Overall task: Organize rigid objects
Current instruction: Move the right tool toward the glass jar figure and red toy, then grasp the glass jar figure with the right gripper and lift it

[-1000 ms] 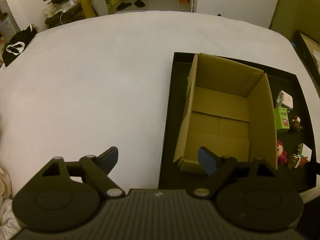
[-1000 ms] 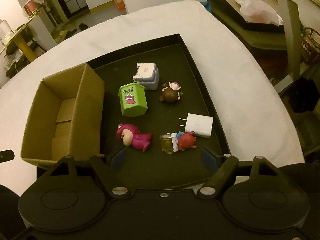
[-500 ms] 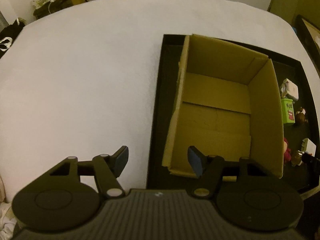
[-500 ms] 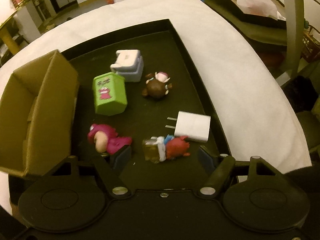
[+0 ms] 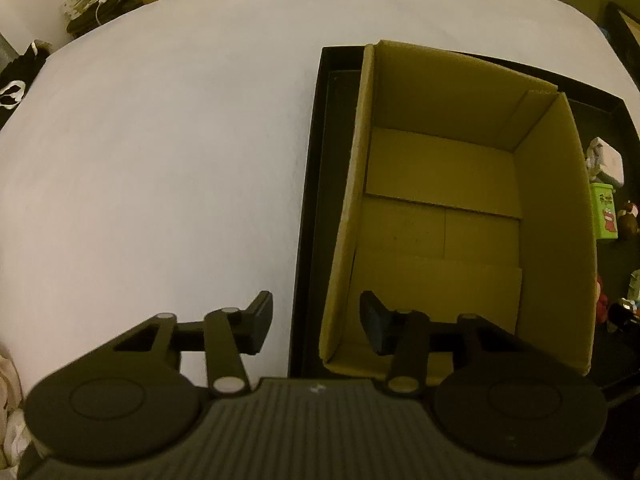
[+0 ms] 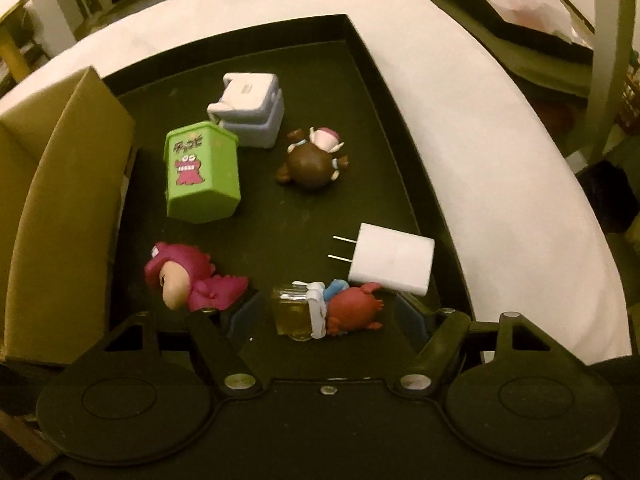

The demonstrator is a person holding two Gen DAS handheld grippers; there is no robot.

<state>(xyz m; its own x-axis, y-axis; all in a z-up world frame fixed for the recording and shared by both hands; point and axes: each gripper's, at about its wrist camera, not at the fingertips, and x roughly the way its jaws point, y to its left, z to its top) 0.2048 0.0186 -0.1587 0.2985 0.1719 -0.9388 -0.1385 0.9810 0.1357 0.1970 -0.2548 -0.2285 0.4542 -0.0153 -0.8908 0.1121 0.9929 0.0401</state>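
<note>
Both tongs are closing in: the right tongs (image 6: 330, 312), wide, are straddling the red figure (image 6: 348, 310) lying on the tray (image 6: 404, 128), likely to lift it, while the left tongs (image 5: 316, 320), wide and empty, are bracketing the box (image 5: 440, 216) wall, probably steadying it.

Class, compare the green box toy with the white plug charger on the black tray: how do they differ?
The green box toy carries a pink monster print; the white plug charger is plain. The charger has two metal prongs; the toy has none. The toy lies nearer the cardboard box, the charger nearer the tray's other rim. Both are blocky.
</note>
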